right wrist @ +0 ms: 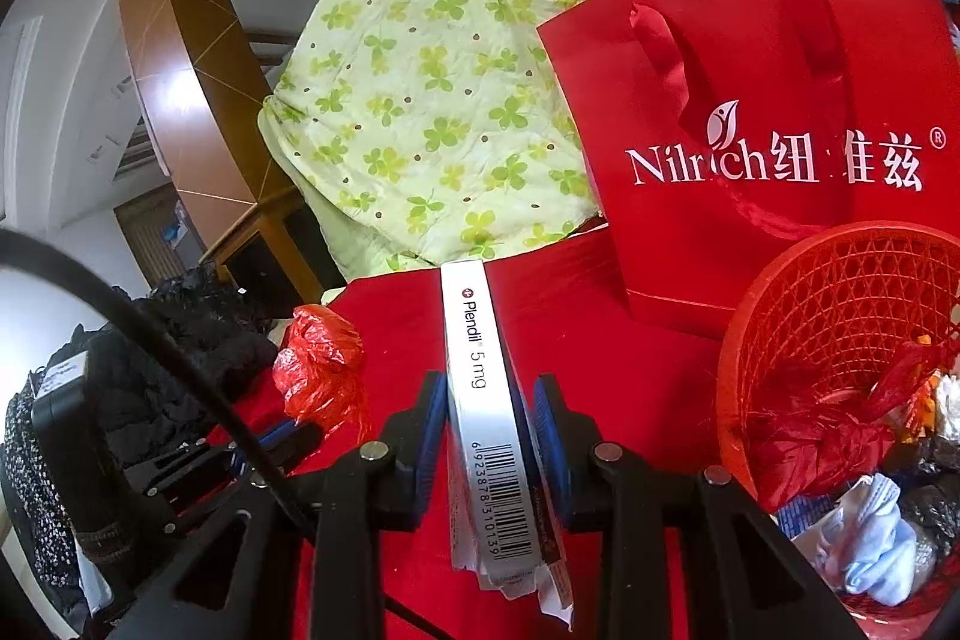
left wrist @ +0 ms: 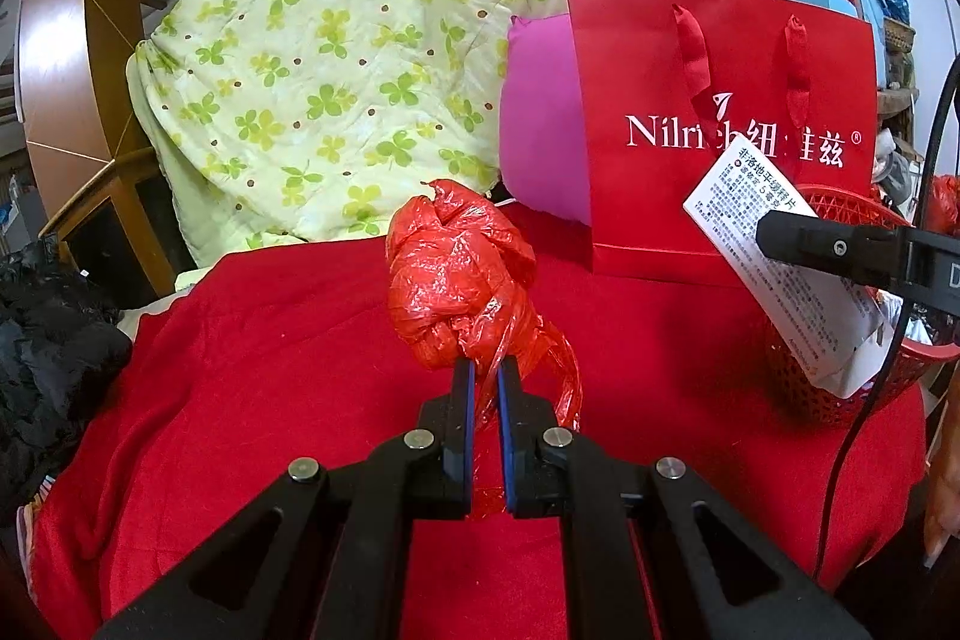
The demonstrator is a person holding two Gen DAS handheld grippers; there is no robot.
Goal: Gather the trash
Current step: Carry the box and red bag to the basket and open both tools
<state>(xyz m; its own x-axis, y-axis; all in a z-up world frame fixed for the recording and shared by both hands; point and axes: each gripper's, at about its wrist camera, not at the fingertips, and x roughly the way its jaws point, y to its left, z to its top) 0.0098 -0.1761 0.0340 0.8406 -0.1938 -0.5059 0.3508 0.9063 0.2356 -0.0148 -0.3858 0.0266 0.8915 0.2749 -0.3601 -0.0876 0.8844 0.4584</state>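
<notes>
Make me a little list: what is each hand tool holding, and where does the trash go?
left gripper: shut on the red plastic bag
right gripper: shut on the white medicine box, labelled Plendil 5 mg
bin: red mesh basket, already holding scraps
behind: red gift bag, clover quilt
underneath: red cloth

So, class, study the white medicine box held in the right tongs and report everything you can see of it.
The medicine box is a slim white cardboard carton, printed "Plendil 5 mg" with a barcode along its narrow edge. The right tongs are shut on it, blue pads pressing its two broad faces, narrow edge up. Folded paper sticks out of its near end. From the left wrist view its broad face shows dense Chinese print, and it hangs at the red mesh basket.
</notes>
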